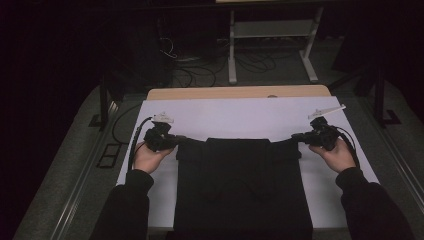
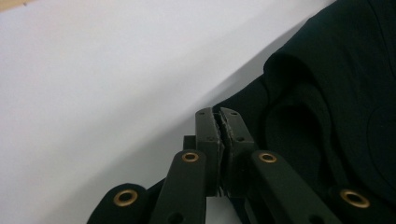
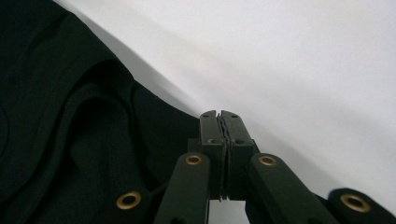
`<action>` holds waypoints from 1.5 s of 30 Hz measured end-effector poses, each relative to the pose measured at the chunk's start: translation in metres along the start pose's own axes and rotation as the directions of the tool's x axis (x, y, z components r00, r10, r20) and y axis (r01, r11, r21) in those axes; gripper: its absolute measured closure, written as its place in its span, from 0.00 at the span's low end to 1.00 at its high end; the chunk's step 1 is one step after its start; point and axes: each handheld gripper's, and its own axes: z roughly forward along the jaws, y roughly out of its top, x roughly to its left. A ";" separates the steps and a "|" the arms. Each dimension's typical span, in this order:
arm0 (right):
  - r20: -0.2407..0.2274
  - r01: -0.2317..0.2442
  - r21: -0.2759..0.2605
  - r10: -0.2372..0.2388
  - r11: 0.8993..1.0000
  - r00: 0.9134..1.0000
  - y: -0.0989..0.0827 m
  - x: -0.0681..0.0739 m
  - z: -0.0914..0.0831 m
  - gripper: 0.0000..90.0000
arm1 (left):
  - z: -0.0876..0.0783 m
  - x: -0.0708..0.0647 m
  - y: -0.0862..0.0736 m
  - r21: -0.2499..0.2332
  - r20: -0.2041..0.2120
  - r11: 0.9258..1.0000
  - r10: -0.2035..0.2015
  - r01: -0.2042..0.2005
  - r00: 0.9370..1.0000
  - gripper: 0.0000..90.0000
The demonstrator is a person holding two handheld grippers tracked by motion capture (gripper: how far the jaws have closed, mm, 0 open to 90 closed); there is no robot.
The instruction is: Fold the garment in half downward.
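Pinching the top corners of a black garment [image 1: 242,185], the two grippers hold its upper edge stretched between them. The left gripper [image 1: 172,140] has its jaws pressed together on a thin fold of the dark cloth at the garment's left corner; in the left gripper view the pads meet with only a sliver of fabric between them, and the rest of the garment [image 2: 336,102] lies bunched just beside the jaws. The right gripper [image 1: 300,136] is likewise clamped tight on the right corner, and in the right gripper view its pads are closed on the cloth's edge while the garment [image 3: 60,121] spreads away in soft folds. A hand [image 1: 147,156] holds the left tool and another hand [image 1: 339,156] the right, both in dark sleeves.

Most of the garment rests flat on a white sheet [image 1: 240,117] that covers the table [image 1: 235,93], whose wooden far edge shows beyond the sheet. Farther back, the dim room holds a pale metal stand [image 1: 272,35] and loose cables [image 1: 200,70] on the floor.
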 end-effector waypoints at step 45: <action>0.085 -0.041 -0.074 0.048 0.996 0.995 0.054 -0.040 0.005 0.97 | 0.015 0.037 0.062 -0.016 -0.108 1.000 -0.025 0.024 0.994 0.95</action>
